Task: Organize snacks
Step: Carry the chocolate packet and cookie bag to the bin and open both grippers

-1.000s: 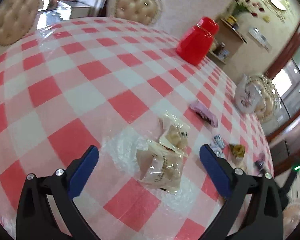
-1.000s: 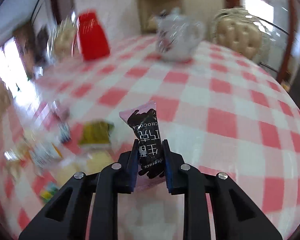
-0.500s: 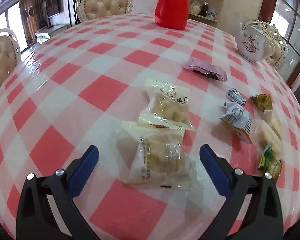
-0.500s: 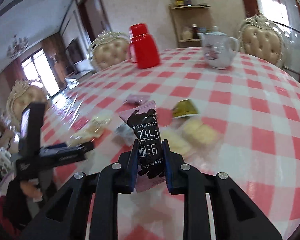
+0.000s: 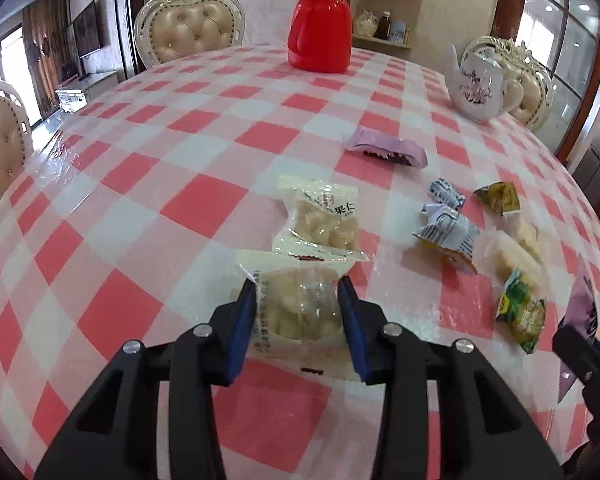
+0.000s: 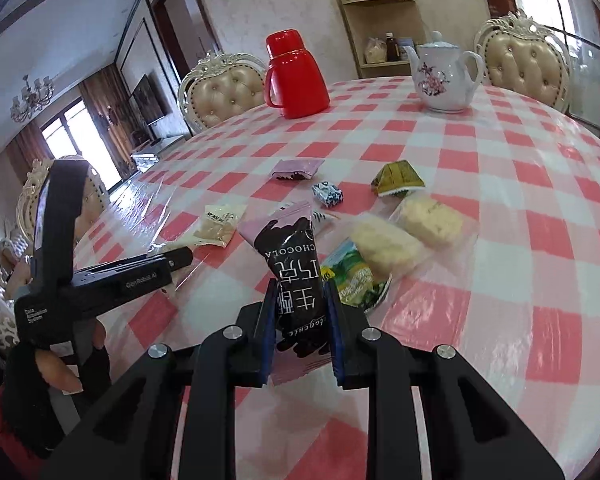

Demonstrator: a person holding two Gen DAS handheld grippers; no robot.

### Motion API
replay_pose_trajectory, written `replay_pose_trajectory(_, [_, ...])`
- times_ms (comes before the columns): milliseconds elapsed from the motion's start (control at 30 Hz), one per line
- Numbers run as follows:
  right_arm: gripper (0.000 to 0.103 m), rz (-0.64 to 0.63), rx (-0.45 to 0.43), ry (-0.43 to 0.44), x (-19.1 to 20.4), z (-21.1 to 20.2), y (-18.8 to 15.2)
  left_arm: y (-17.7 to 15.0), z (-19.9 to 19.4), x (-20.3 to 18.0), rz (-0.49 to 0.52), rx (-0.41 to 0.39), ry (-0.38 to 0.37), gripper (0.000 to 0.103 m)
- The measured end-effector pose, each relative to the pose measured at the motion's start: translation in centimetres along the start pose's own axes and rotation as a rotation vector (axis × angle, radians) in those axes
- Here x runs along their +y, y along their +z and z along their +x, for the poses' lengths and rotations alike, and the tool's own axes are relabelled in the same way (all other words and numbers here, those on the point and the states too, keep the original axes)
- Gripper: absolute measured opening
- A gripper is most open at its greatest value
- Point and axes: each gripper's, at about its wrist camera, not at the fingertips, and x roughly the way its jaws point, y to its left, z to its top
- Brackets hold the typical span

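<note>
The clear pack of pale nut sweets (image 5: 296, 312) lies on the checked tablecloth (image 5: 140, 208), its near end hidden, between the left gripper (image 5: 300, 320), whose jaws just closed and seemingly pinch it. The right gripper (image 6: 300, 336) clamps a chocolate bar wrapper (image 6: 296, 276).

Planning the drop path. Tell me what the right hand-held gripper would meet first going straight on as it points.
Likely the green snack packet, just beyond the chocolate packet that the right hand-held gripper holds; depth is uncertain.
</note>
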Motion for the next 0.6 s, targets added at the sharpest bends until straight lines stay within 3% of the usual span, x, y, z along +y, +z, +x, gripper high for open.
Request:
replay_pose_trajectory(200, [0.023,0.052,-0.012,-0.034,-0.9,-0.5,-0.5,-0.5,-0.9,-0.7,0.011,-0.043,0.001,0.041])
replay_pose_trajectory(600, [0.023,0.122,-0.027,-0.049,-1.0,-1.9,-2.0,-4.2,-4.5,-0.1,-0.010,-0.078,-0.071,0.041])
